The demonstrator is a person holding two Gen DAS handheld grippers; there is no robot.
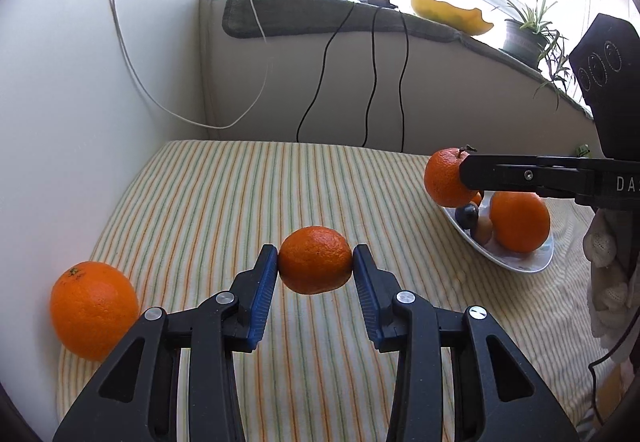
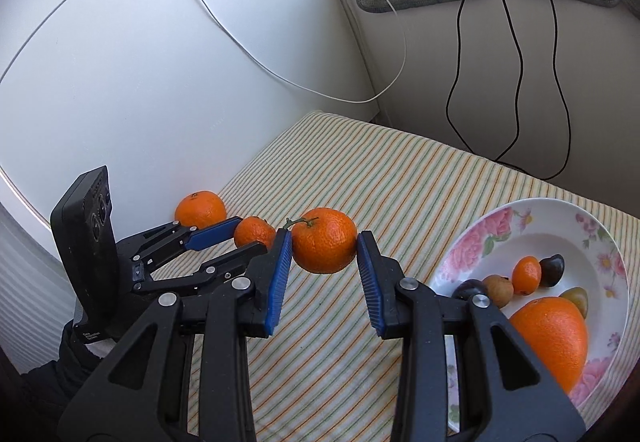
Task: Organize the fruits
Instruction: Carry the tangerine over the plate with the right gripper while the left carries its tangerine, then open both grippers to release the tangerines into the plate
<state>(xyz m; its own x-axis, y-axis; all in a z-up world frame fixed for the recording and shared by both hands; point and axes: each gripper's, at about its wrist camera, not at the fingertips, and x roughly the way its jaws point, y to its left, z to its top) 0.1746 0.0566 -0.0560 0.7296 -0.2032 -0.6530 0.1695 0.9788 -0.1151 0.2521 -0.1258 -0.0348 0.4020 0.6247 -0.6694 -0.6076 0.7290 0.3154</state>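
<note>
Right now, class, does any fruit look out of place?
One large orange sits alone on the striped cloth near the wall, far from the floral plate holding the other fruit. Nothing looks spilled or damaged.

Your table is covered by a striped cloth (image 1: 240, 193). On it you have a large orange (image 1: 94, 310) near the wall and a floral plate (image 2: 472, 242) of fruit.
</note>
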